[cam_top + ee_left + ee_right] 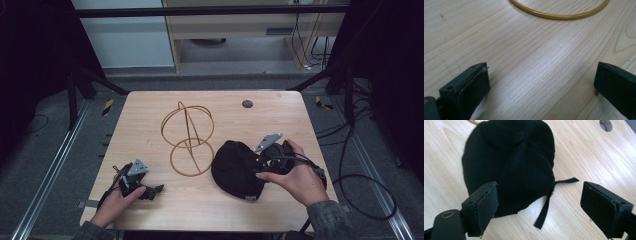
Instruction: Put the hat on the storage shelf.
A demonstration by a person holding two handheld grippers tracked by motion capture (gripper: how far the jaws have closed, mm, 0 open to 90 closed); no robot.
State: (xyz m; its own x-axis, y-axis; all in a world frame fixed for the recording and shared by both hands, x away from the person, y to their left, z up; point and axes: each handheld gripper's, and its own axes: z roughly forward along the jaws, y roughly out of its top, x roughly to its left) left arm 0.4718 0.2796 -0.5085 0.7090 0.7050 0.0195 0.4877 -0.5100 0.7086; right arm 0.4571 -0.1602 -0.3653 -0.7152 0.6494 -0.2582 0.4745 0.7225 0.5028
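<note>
You are resting your left gripper (150, 190) on the near worktop (150, 115), fingers wide apart and holding nothing, evidently in reserve. You are pointing your right gripper (539, 205), fingers equally spread and empty, at the black cap (509, 162) lying flat before it, likely lining up a grasp. Beyond, the gold wire stand (189, 137) is standing upright mid-worktop, probably awaiting the cap.

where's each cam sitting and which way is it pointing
High view: above the person's side, looking forward and down on the table; both hands and tongs show.
Left gripper view: rides the left tongs, low over bare wood; jaws apart.
Right gripper view: rides the right tongs, facing the black cap; jaws apart.
Shared: the gold wire stand in high and left.
</note>
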